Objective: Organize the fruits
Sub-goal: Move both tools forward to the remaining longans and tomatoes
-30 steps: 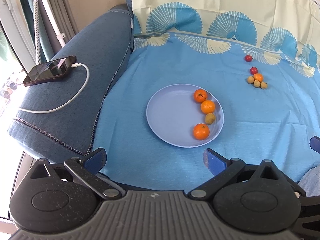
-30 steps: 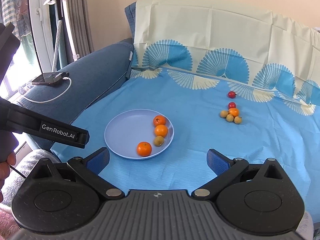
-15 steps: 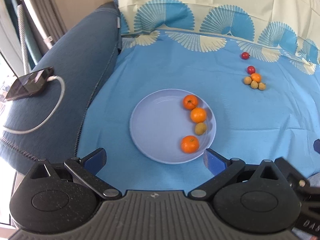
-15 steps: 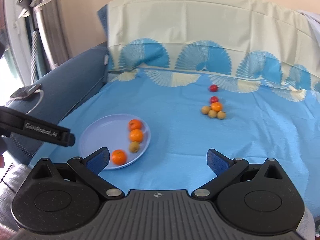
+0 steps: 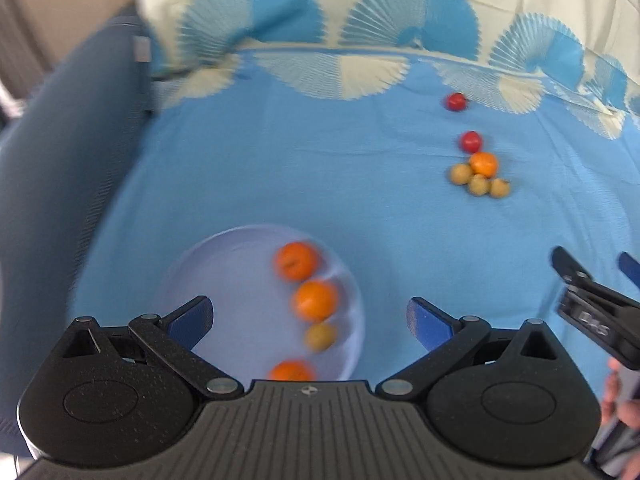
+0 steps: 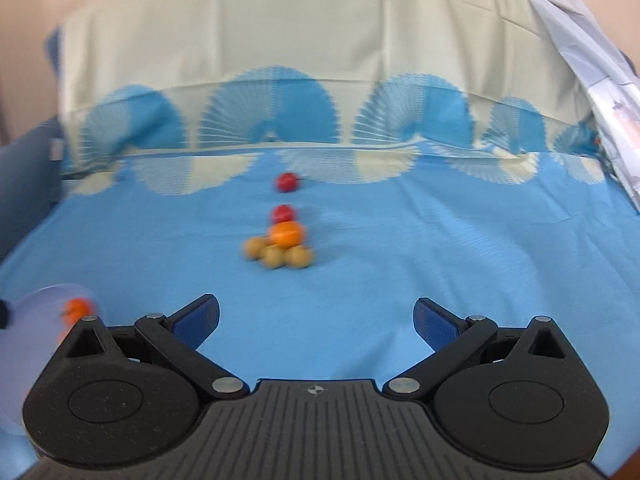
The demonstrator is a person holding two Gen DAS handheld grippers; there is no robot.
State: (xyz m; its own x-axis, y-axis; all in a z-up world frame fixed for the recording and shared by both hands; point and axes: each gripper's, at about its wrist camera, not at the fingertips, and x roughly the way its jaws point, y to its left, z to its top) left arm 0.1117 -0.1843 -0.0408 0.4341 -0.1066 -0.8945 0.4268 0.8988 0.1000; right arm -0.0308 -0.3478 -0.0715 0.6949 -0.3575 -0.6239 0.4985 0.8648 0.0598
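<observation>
Fruits, small round orange, tan and red ones (image 6: 280,236), cluster on the blue patterned bedsheet (image 6: 440,264) at twelve o'clock of the right gripper (image 6: 316,322), fingers wide and empty. Left gripper (image 5: 310,322), also wide, hovers over the pale blue plate (image 5: 192,276). Blur probably means fast motion; a hasty grasp could scatter them.

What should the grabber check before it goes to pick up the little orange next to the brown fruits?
1. Right gripper open and empty: ok, fingers spread wide with nothing between them.
2. Aimed at the pile: ok, the orange sits ahead, a little left of center.
3. Orange free to grab: not ok, the brown fruits crowd its front and a red fruit sits just behind.
4. Path over the blue cloth: ok, nothing lies between.
5. Room on the plate: ok, its left half is bare.
6. Left gripper out of the way: ok, it hangs open over the plate.
</observation>
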